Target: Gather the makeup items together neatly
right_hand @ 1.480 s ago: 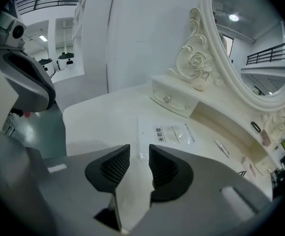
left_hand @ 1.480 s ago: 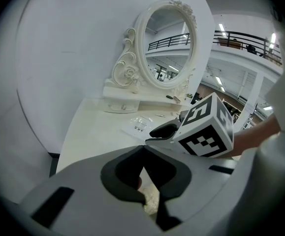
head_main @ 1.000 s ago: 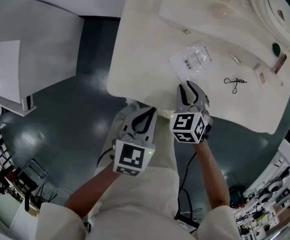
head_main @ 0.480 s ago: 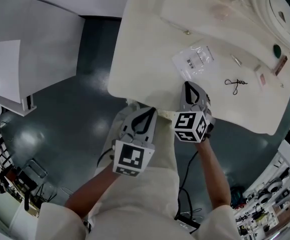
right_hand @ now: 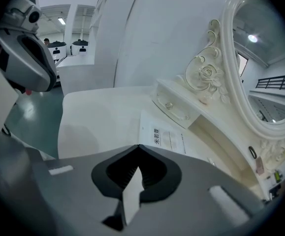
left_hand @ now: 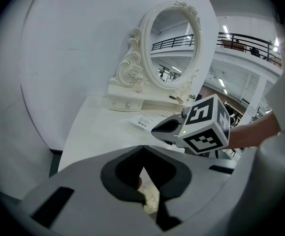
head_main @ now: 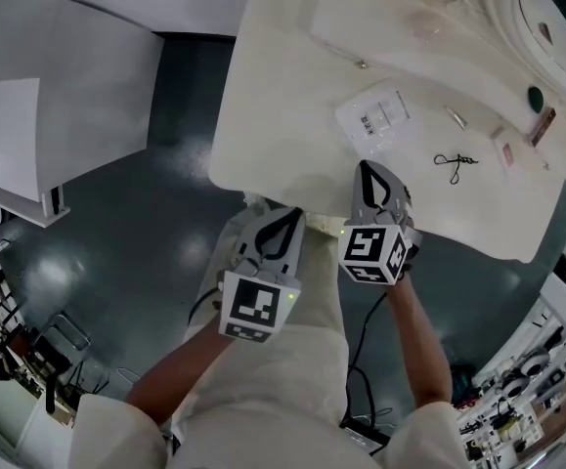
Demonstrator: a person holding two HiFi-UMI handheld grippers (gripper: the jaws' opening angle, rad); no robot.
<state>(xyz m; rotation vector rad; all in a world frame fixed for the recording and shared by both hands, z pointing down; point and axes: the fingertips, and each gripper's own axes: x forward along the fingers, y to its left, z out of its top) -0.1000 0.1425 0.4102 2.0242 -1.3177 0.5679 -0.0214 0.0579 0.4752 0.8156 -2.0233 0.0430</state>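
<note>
Plastic-wise, just clamped the grey two-jaw right gripper [head_main: 365,168] shut on thin air, left the clear flat packet [head_main: 375,115] ungathered.

Flat clear labelled packet [head_main: 375,115] lying on the white worktop [head_main: 283,115], thin black looped item [head_main: 457,160] well apart, brownish stick [head_main: 544,125] beyond it

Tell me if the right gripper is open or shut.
Shut. The jaws of the right gripper meet at the tips in its own view.
</note>
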